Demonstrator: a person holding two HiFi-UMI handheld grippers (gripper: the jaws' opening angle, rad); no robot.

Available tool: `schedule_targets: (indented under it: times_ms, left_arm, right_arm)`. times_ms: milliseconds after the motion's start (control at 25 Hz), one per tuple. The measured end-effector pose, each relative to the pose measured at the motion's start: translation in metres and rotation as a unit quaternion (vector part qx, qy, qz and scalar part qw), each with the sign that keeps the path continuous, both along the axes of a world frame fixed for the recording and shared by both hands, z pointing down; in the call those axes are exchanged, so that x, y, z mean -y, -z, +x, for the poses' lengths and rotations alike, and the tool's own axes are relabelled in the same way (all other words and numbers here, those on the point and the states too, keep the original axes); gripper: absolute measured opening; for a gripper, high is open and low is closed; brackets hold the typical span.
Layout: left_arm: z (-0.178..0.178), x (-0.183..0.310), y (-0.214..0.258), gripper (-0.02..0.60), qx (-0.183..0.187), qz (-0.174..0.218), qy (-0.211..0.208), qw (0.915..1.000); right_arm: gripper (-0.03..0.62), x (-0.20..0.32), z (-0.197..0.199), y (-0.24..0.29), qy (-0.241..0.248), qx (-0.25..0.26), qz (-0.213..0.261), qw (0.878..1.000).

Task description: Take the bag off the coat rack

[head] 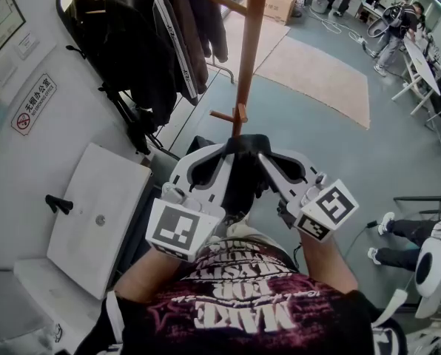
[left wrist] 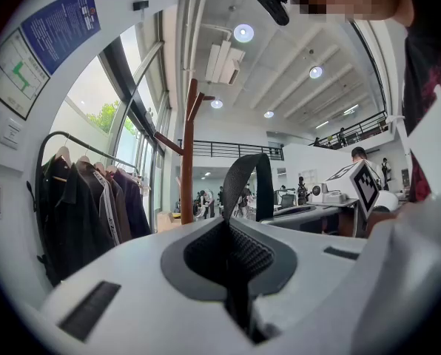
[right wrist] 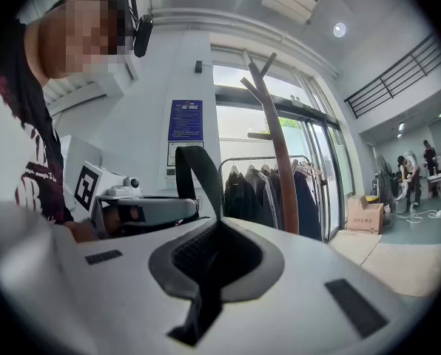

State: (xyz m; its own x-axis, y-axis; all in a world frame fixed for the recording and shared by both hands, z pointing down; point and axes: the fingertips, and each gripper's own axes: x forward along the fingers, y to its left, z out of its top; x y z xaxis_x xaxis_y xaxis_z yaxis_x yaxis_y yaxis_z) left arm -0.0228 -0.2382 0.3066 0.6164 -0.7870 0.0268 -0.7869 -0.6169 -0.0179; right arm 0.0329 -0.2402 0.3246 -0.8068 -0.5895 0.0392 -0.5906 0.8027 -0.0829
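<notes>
On the near side of the coat rack (head: 251, 43), the bag (head: 243, 189) is being held by its strap (head: 244, 140), clenched in both the left tongs (head: 222, 152) and the right tongs (head: 265, 152), and it could be snagged on the low peg (head: 224, 115) if swung far.

We've got the left gripper (head: 222, 157) and right gripper (head: 271, 157) side by side just in front of the coat rack (head: 248, 58), tips angled together. Each one's jaws are pinched tight on the black strap (head: 244, 142), and our forearms (head: 331, 261) are tucked in close.
</notes>
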Motion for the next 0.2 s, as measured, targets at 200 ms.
schedule_targets:
  times_ms: [200]
  left_arm:
    - [-0.0012, -0.0031, -0.0008, 0.008, 0.003, 0.004, -0.002, 1.0000]
  right_arm:
    - [0.009, -0.0038, -0.0032, -0.0035, 0.002, -0.003, -0.003, 1.000]
